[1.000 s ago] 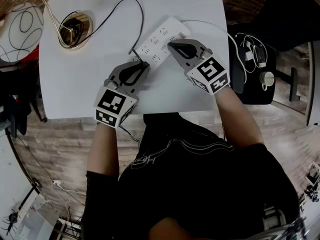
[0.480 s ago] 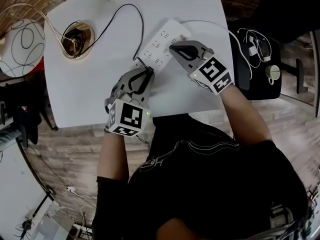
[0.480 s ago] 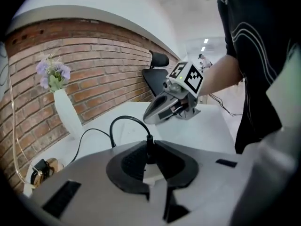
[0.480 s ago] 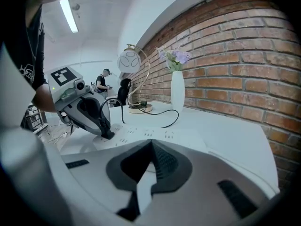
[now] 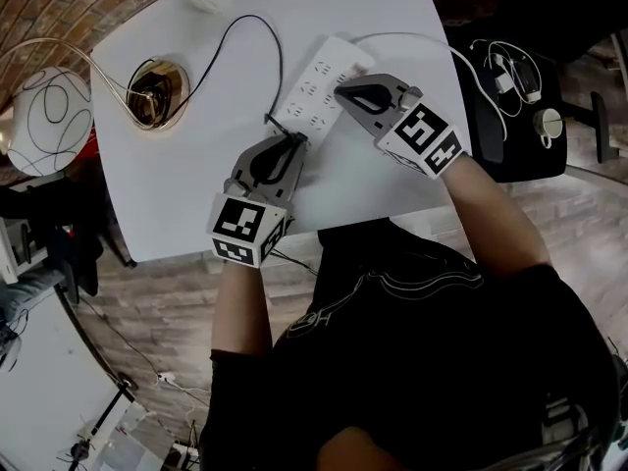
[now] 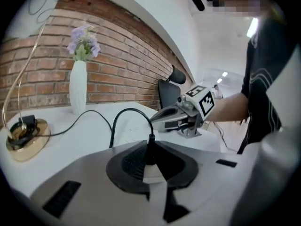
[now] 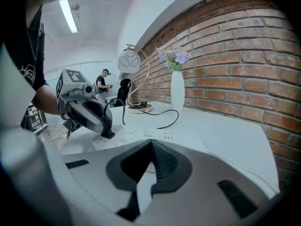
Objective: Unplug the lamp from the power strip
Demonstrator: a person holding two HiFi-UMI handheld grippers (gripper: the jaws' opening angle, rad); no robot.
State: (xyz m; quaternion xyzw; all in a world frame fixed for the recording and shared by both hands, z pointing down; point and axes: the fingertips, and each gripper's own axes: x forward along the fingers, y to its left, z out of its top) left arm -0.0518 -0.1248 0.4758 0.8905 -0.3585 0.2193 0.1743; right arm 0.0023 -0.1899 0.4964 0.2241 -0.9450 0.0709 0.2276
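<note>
Plug [image 6: 149,150] of the lamp is recorded clamped between the fingers of the left gripper [image 5: 291,137], which are drawn nearly together on its black body. It is seen standing at the near end of the white power strip [image 5: 319,75]; how deeply it is seated cannot be told. The fingers of the right gripper [image 5: 339,90] are closed together on nothing, tips laid on the strip's edge. The strip lies diagonally on the white counter [image 5: 186,194]. The black cable [image 5: 263,20] is looped back to the gold lamp base [image 5: 157,88].

jaws clamped on black plug [image 6: 149,150], white vase [image 6: 78,86]
</note>
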